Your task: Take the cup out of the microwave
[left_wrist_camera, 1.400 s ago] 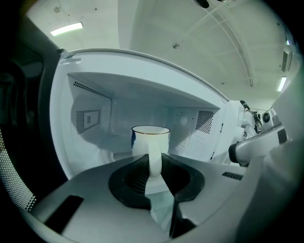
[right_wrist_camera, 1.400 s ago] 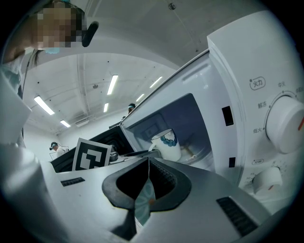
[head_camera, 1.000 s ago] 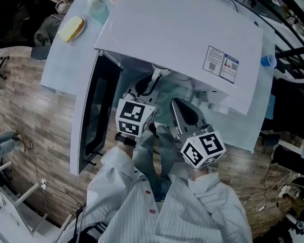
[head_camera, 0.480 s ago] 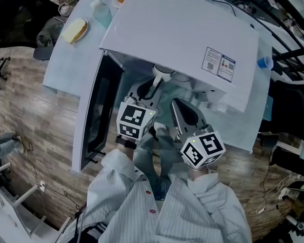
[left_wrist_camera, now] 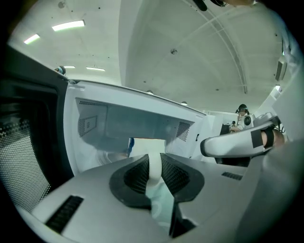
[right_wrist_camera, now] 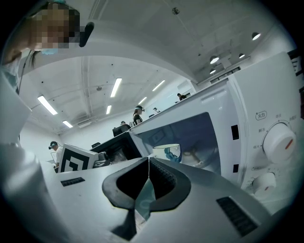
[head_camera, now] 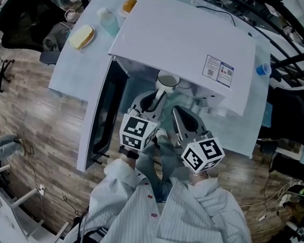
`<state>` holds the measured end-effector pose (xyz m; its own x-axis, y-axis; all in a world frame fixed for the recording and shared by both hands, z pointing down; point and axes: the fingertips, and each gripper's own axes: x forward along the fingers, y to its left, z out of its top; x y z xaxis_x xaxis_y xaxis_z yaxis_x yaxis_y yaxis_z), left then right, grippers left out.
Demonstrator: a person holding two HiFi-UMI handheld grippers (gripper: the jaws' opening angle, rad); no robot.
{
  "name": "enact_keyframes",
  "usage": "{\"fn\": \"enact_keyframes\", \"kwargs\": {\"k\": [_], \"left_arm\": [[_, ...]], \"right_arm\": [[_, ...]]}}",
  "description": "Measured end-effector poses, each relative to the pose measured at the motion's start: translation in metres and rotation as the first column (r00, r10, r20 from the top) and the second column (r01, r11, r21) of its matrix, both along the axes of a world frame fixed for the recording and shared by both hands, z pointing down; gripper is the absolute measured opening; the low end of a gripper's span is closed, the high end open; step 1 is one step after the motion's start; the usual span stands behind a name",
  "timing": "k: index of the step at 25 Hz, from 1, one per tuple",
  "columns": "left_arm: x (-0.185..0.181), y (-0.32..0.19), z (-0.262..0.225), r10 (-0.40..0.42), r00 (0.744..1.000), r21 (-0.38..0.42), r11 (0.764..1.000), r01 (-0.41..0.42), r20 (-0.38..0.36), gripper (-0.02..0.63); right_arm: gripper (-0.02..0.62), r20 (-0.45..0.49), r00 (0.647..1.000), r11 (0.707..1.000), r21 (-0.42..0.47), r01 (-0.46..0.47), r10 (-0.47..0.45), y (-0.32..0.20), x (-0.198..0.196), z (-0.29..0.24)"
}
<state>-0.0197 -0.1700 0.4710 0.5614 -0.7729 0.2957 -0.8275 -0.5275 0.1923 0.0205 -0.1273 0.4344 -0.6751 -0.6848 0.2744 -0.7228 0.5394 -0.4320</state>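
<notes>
In the head view a white cup (head_camera: 168,81) sits at the mouth of the open white microwave (head_camera: 188,38), its rim just clear of the top edge. My left gripper (head_camera: 159,97) reaches up to it and is shut on the cup's handle. The left gripper view has that white handle (left_wrist_camera: 154,170) pinched between the dark pads (left_wrist_camera: 137,174), with the cup body (left_wrist_camera: 147,146) just beyond. My right gripper (head_camera: 179,114) hangs beside it, shut and empty. The right gripper view shows its jaws (right_wrist_camera: 148,163) touching and the cup (right_wrist_camera: 167,152) before the cavity.
The microwave door (head_camera: 103,115) stands swung open at the left. Its knobs (right_wrist_camera: 280,142) are at the right of the right gripper view. On the table lie a yellow item (head_camera: 81,36), a clear bottle (head_camera: 109,21), an orange thing (head_camera: 129,5) and a blue cup (head_camera: 263,70).
The left gripper has drawn back toward me with the cup, whose rim now shows fully from under the microwave's top edge. The right gripper has stayed put.
</notes>
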Motion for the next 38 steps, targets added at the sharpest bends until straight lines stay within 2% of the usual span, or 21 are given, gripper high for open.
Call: {"fn": "enact_keyframes", "kwargs": {"k": [9, 16, 27, 32, 38], "left_arm": [[-0.015, 0.022, -0.018, -0.041, 0.998, 0.010, 0.999, 0.041, -0.038, 0.067], [-0.030, 0.038, -0.038, -0.076, 0.996, 0.037, 0.996, 0.077, -0.041, 0.067], [-0.037, 0.060, -0.070, -0.104, 0.992, 0.066, 0.992, 0.109, -0.071, 0.067], [-0.042, 0.070, -0.082, -0.111, 0.986, 0.061, 0.991, 0.120, -0.125, 0.067], [-0.050, 0.081, -0.100, -0.120, 0.984, 0.093, 0.987, 0.133, -0.130, 0.067]], "right_arm": [[0.035, -0.012, 0.999, 0.999, 0.030, 0.037, -0.036, 0.009, -0.007, -0.013], [0.035, -0.007, 0.998, 0.996, 0.058, 0.069, -0.068, 0.015, -0.014, -0.027], [0.035, 0.001, 0.993, 0.986, 0.116, 0.117, -0.118, 0.023, -0.022, -0.055], [0.035, 0.011, 0.990, 0.980, 0.148, 0.134, -0.137, 0.025, -0.030, -0.073], [0.035, 0.032, 0.985, 0.974, 0.161, 0.162, -0.169, 0.027, -0.036, -0.090]]}}
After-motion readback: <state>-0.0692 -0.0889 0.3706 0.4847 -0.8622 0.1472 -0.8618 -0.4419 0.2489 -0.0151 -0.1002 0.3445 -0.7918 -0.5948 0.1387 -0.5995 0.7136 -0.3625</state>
